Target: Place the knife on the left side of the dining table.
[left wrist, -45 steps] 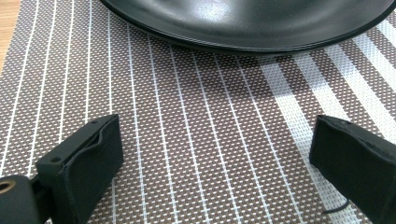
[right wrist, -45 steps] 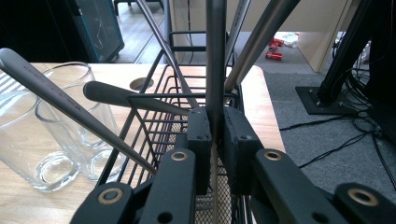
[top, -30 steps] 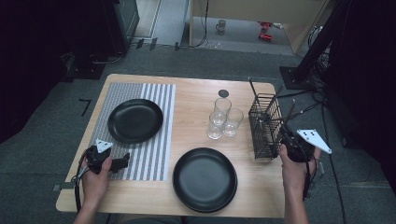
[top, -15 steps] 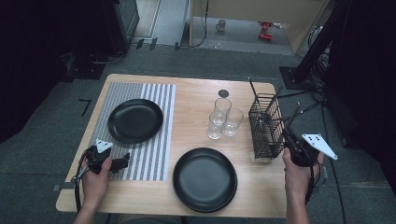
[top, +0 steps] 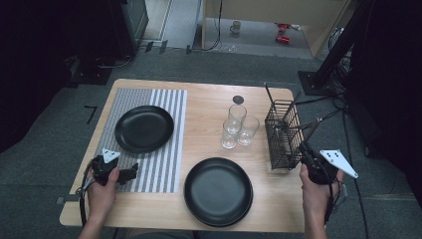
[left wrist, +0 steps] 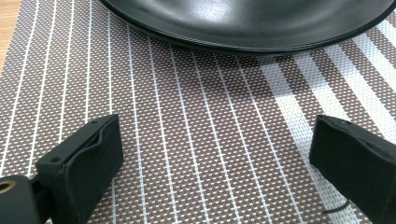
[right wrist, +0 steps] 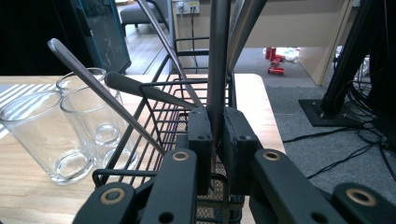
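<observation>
Metal handle (right wrist: pixel 218 60) is pinched in my right tongs (right wrist: pixel 217 140); I should lift it straight up from the basket (right wrist: pixel 187 121). My left tongs (left wrist: pixel 212 172) stay spread.

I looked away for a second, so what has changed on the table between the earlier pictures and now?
Hardly anything. The right gripper stays clamped on a utensil handle standing in the wire basket, shifting only slightly. The left gripper keeps resting open on the striped mat. Plates and glasses are unmoved.
</observation>
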`<state>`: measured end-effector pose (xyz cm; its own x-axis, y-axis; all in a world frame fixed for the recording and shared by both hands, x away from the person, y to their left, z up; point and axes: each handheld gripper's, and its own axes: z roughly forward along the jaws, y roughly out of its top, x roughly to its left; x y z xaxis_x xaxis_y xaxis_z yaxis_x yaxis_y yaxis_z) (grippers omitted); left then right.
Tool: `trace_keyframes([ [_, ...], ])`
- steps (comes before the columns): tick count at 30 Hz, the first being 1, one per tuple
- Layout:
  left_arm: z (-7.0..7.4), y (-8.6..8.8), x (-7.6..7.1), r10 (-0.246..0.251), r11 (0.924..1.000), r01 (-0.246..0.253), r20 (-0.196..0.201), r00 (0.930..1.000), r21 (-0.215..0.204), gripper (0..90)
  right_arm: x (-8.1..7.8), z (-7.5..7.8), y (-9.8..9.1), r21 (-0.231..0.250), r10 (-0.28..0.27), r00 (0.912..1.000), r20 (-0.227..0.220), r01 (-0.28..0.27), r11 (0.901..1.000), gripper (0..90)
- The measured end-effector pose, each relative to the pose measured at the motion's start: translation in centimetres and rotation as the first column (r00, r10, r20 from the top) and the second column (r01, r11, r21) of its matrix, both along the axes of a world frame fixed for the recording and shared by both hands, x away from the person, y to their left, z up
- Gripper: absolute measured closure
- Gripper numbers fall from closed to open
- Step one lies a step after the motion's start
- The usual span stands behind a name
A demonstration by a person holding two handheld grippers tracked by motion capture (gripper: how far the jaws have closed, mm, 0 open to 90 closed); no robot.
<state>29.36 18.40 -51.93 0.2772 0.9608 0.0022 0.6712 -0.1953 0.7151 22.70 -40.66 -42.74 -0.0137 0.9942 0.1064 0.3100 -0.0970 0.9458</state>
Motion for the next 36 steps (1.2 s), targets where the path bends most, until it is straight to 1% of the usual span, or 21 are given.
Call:
trace_keyframes([
  [8, 0.0, 0.0, 0.0, 0.000, 1.0000, 0.000, 0.000, 1.0000, 0.000, 3.1, 0.1, 0.0, 0.0, 0.002, -0.005, 1.0000, 0.006, 0.005, 1.0000, 83.7],
  [14, 0.0, 0.0, 0.0, 0.000, 1.0000, 0.000, 0.000, 1.0000, 0.000, 3.1, 0.8, 0.0, -0.1, 0.002, -0.009, 0.9999, 0.010, 0.009, 1.0000, 83.8],
  [19, 0.0, 0.0, 0.0, 0.000, 1.0000, 0.000, 0.000, 1.0000, 0.000, 3.1, 1.5, 0.0, -0.1, 0.007, -0.005, 1.0000, 0.004, 0.005, 1.0000, 83.8],
  [22, 0.0, 0.0, 0.0, 0.000, 1.0000, 0.000, 0.000, 1.0000, 0.000, 3.1, 1.8, -0.2, 0.0, 0.015, 0.002, 0.9999, -0.015, -0.002, 0.9999, 83.6],
  [27, 0.0, 0.0, 0.0, 0.000, 1.0000, 0.000, 0.000, 1.0000, 0.000, 3.1, 2.1, -0.2, -0.1, 0.022, -0.008, 0.9996, -0.025, 0.009, 0.9997, 83.5],
  [30, 0.0, 0.0, 0.0, 0.000, 1.0000, 0.000, 0.000, 1.0000, 0.000, 3.1, 2.2, -0.1, -0.2, 0.027, -0.002, 0.9995, -0.032, 0.003, 0.9996, 82.8],
  [36, 0.0, 0.0, 0.0, 0.000, 1.0000, 0.000, 0.000, 1.0000, 0.000, 3.1, 2.2, 0.4, -0.3, 0.017, 0.001, 0.9998, -0.021, 0.000, 0.9999, 83.1],
])
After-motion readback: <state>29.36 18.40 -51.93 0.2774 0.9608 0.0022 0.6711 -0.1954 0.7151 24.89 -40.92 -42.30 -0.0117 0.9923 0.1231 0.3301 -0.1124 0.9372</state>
